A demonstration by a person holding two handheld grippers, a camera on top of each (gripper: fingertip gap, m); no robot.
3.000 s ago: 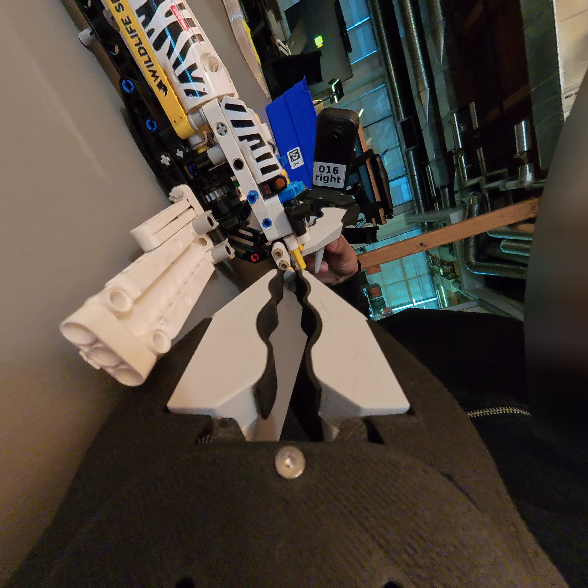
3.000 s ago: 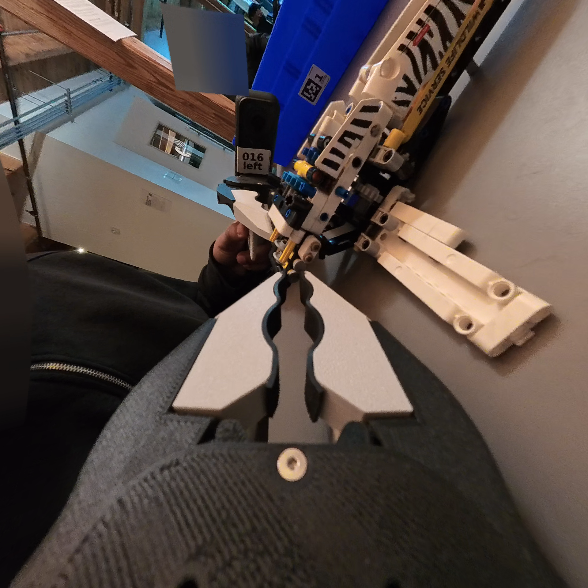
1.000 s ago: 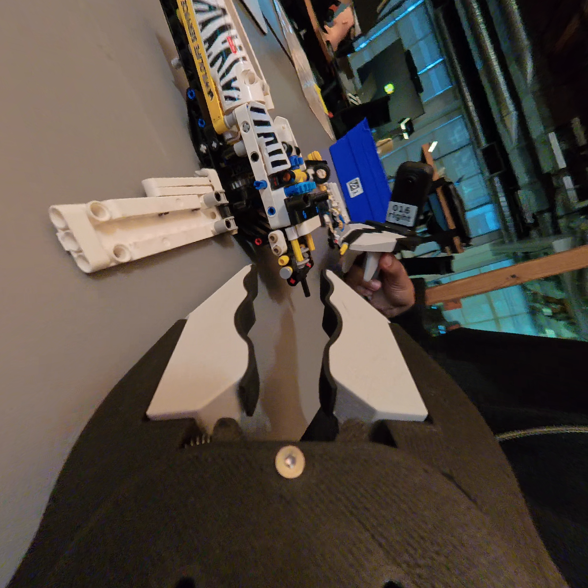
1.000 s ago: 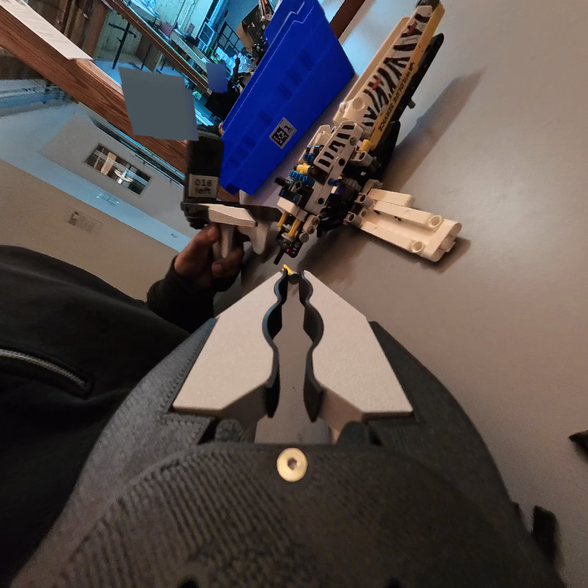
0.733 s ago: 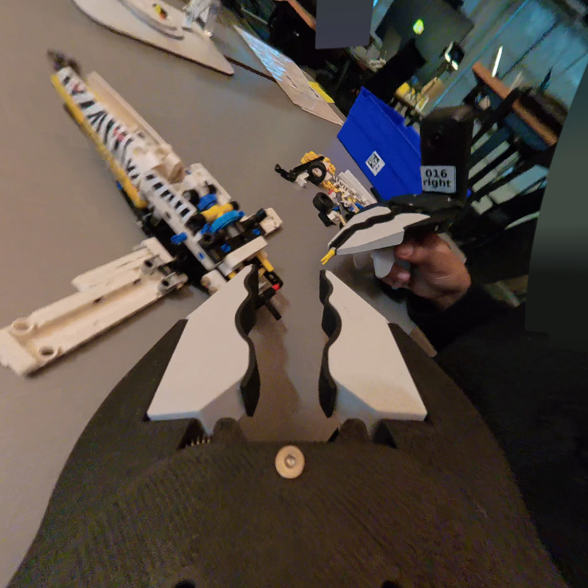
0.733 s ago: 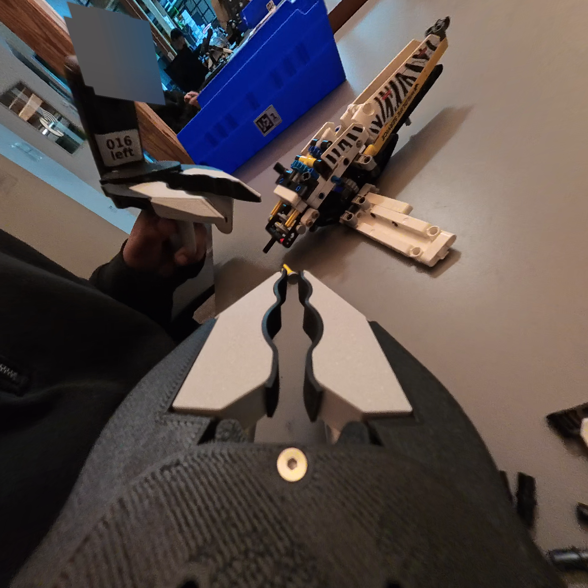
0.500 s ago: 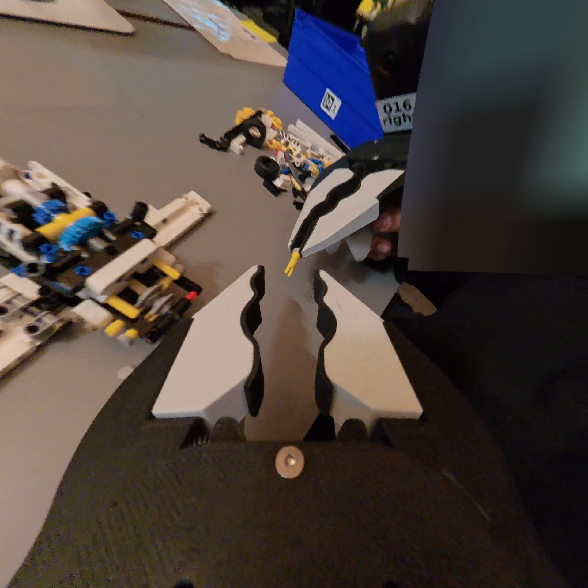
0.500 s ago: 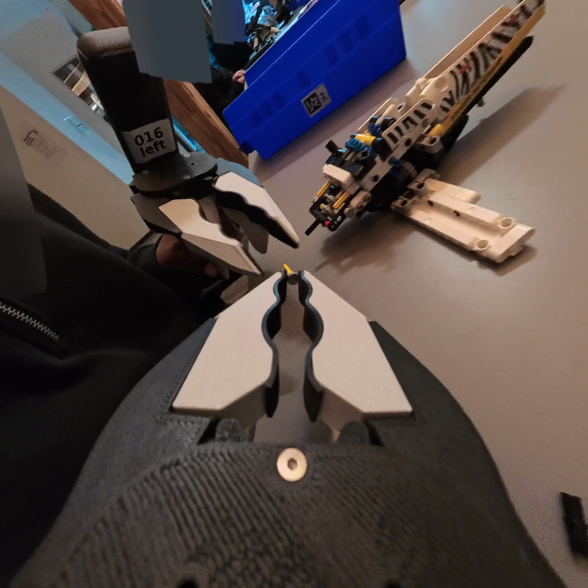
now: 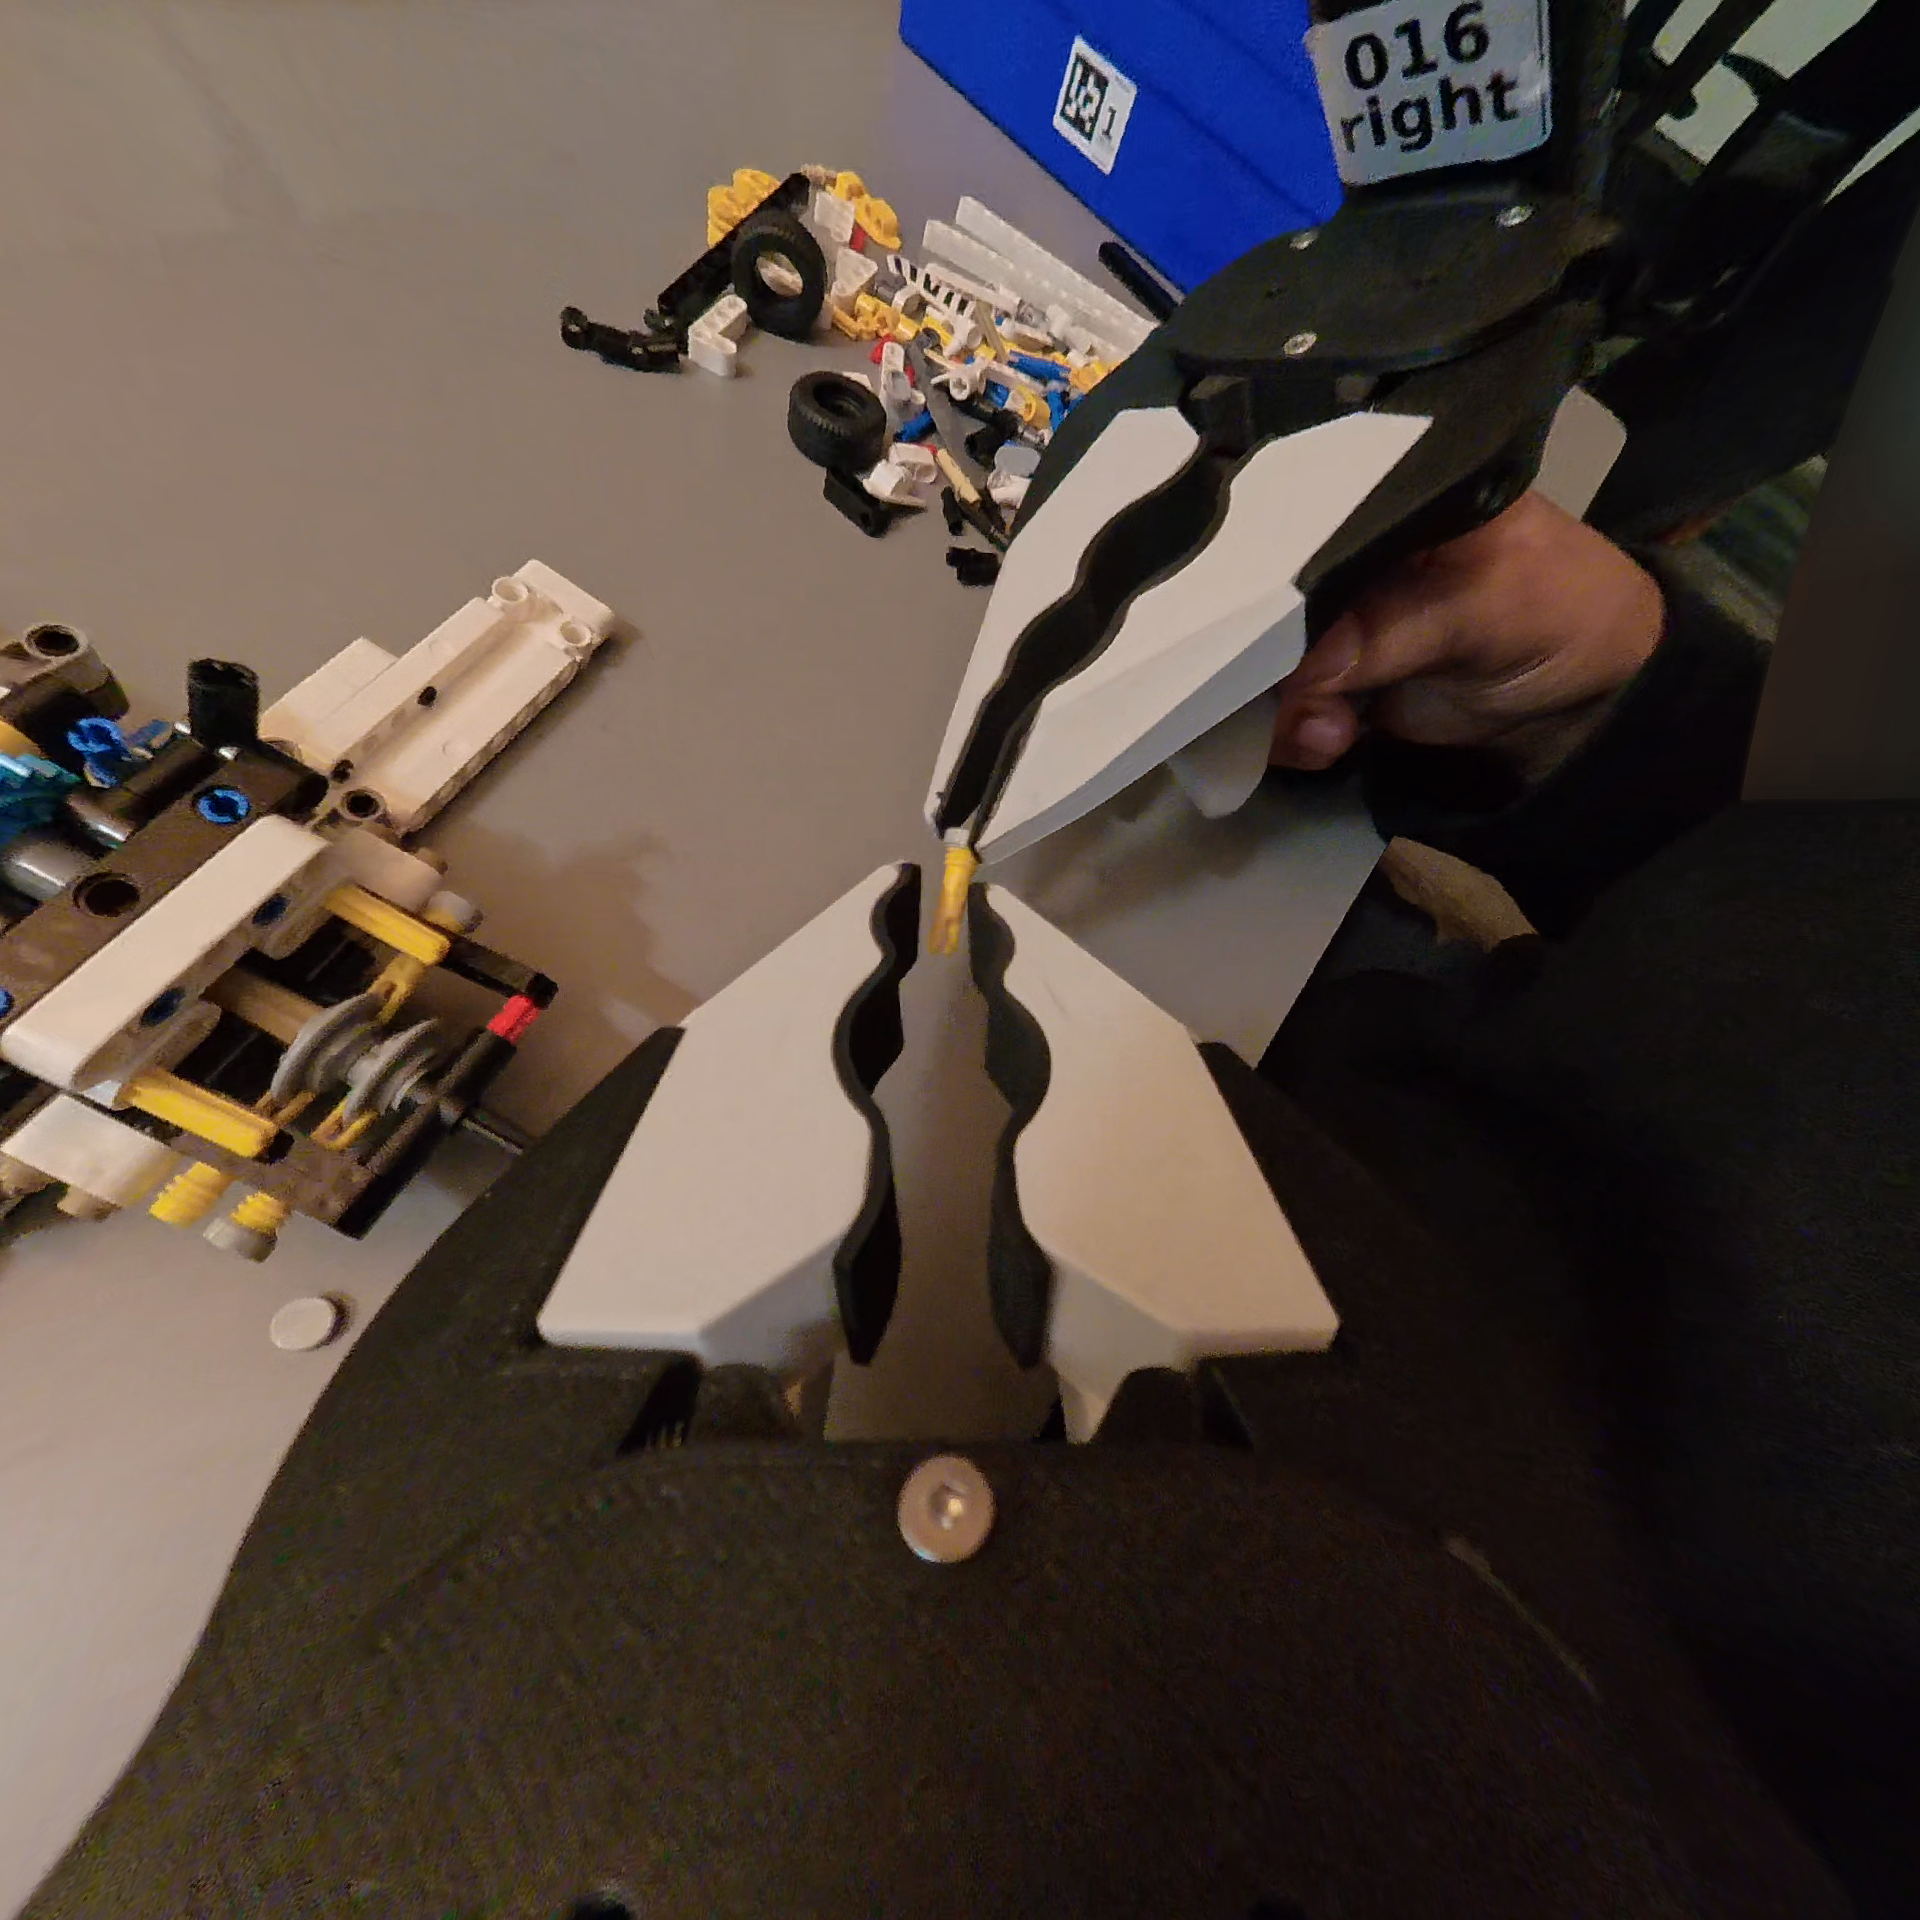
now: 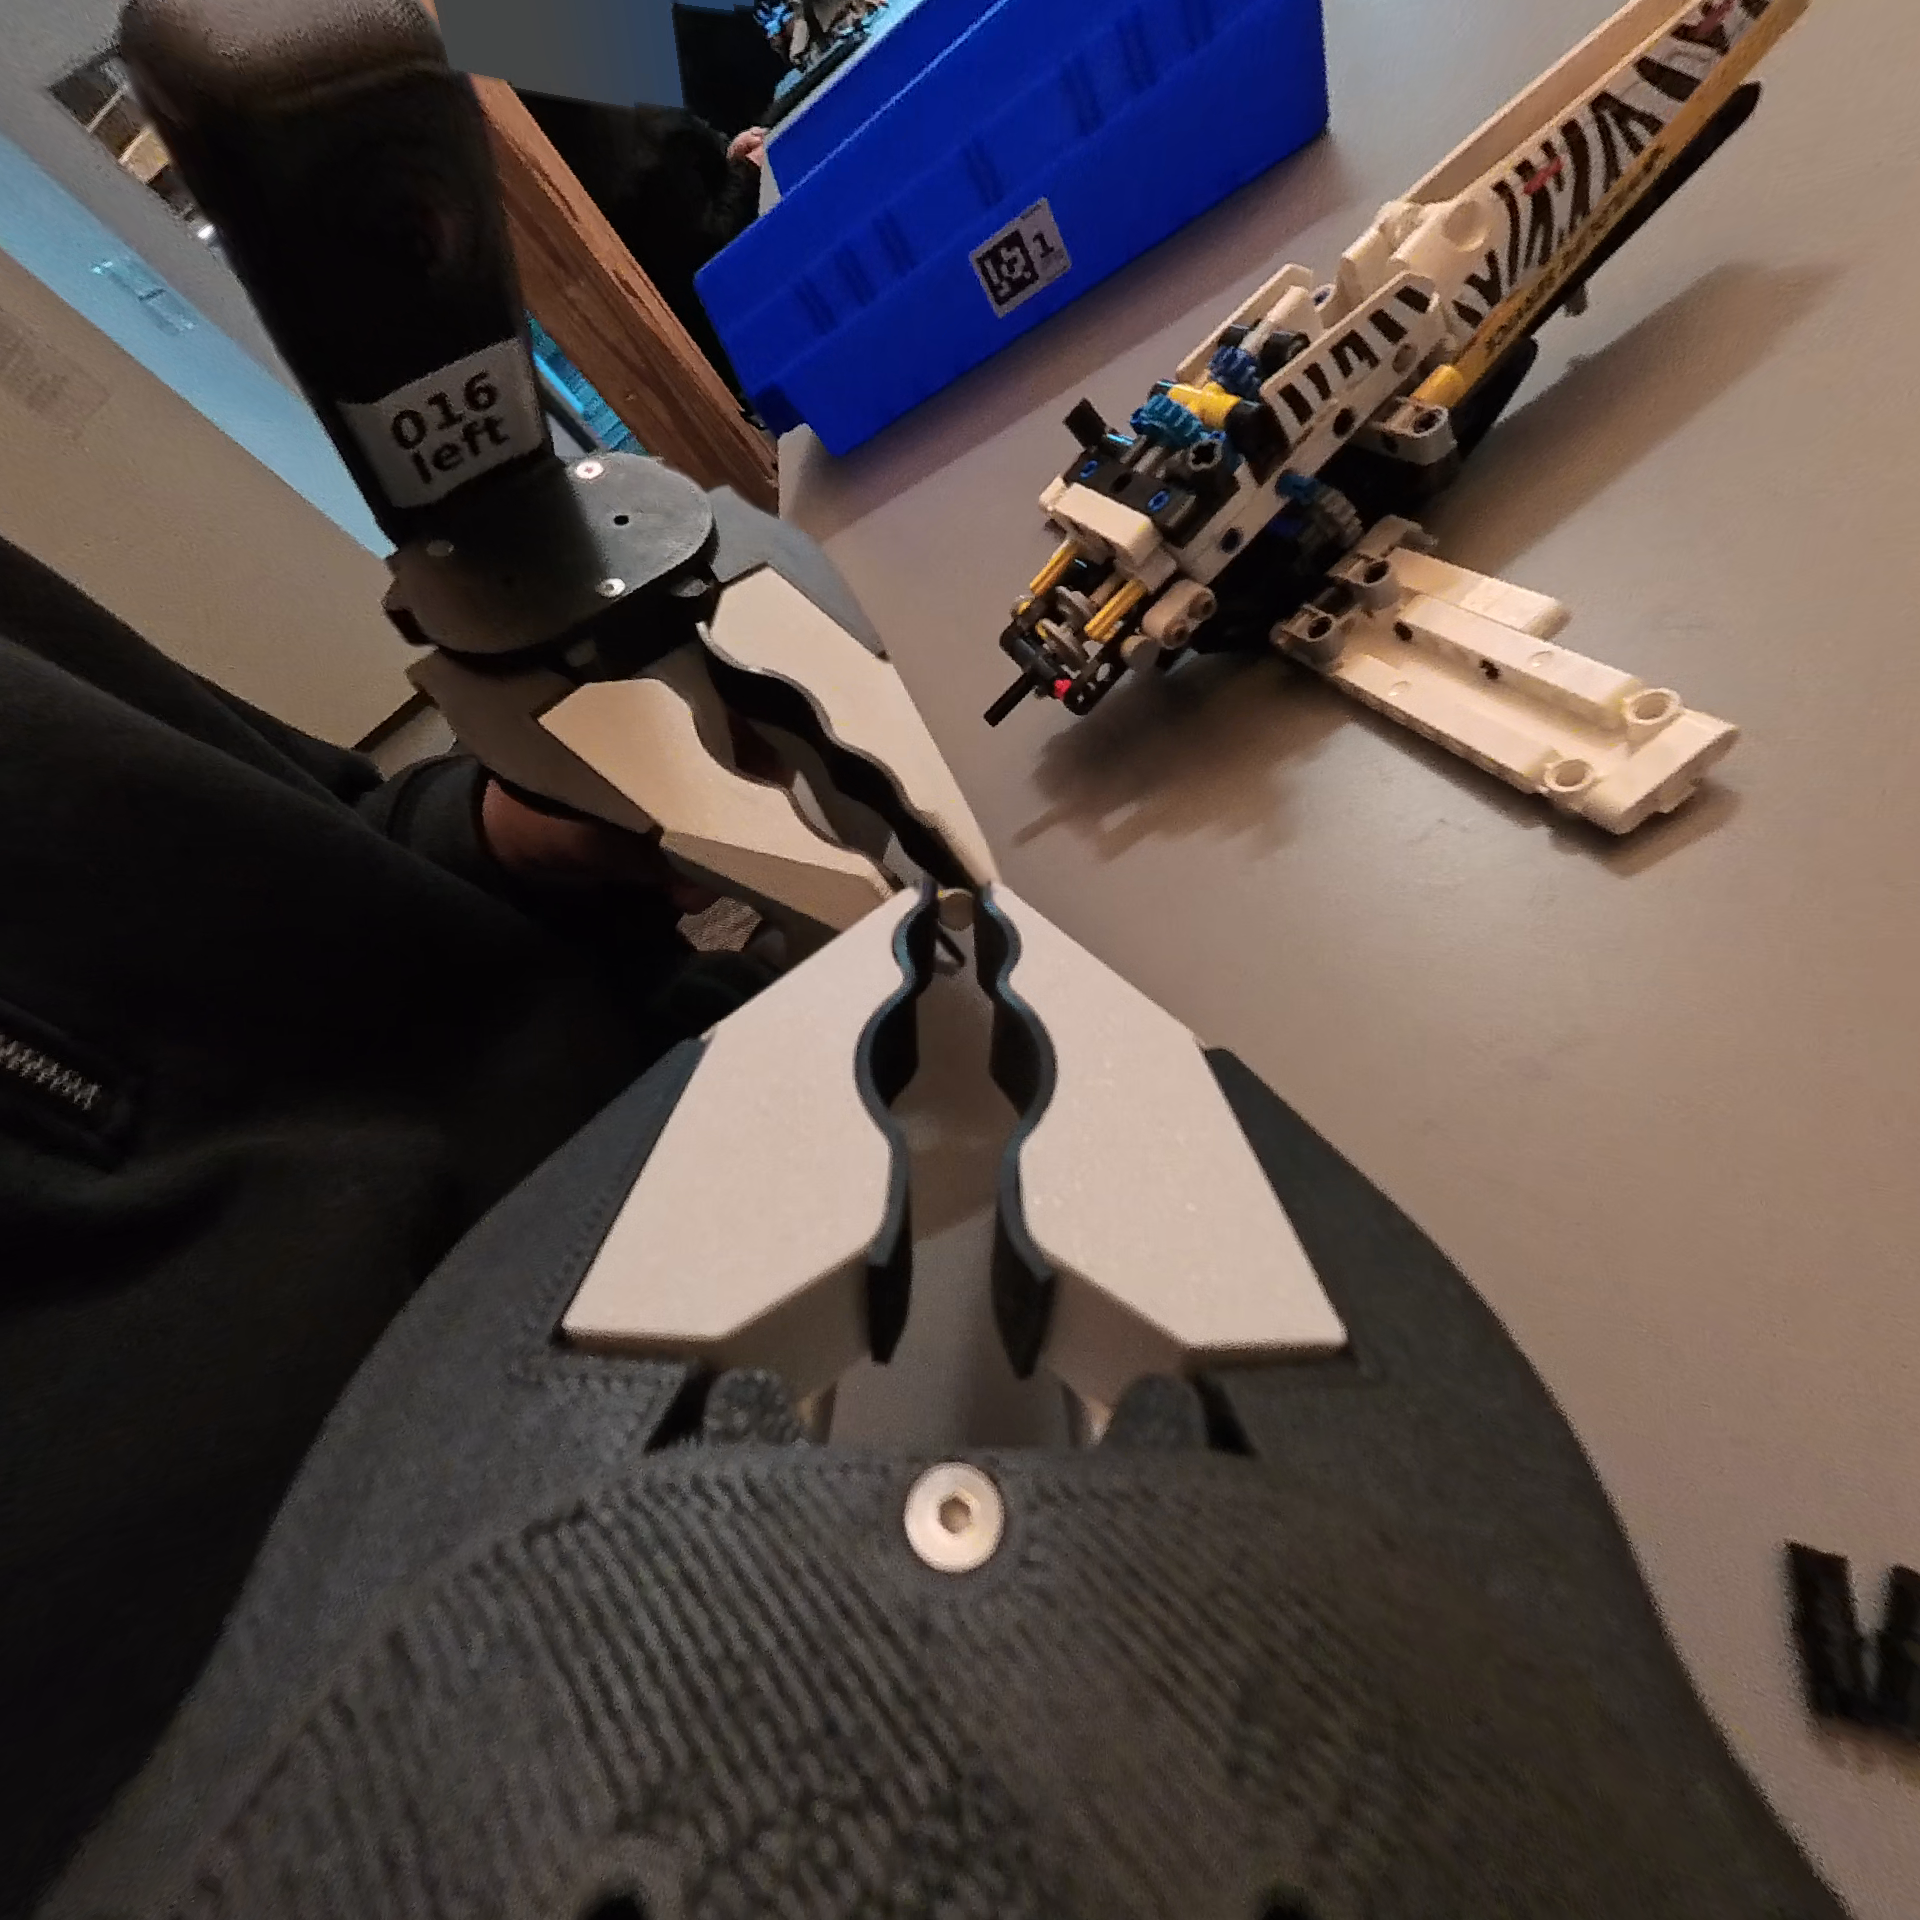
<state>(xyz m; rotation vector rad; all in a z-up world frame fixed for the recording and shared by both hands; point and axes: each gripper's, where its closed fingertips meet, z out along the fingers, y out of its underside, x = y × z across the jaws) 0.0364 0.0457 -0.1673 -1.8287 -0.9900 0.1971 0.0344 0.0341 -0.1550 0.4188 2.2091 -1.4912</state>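
Two hand-held grippers meet tip to tip above a grey table, close to its near edge. The right gripper comes in from the upper right, held by a hand in a dark sleeve. Its fingers are closed on one end of a small yellow pin, which sticks out from their tips.

The left gripper points up from the bottom of its own view. The free end of the pin lies in the narrow gap between its two fingertips. The fingers are nearly together, but a sliver of space shows on the left side of the pin, so it is unclear whether they are pressing on it.

To the left on the table lies a partly built toy model of white, black, yellow and blue pieces with zebra-striped panels; a flat white wing part sticks out from its side. Its open front end, with yellow rods and grey gears, faces the grippers but lies well apart from them.

Farther back is a scattered pile of loose small parts, including two black tyres. Behind the pile stands a blue bin with a square marker sticker. A small grey disc lies on the table beside the left gripper's body.

Nothing lies between the two grippers and the model.
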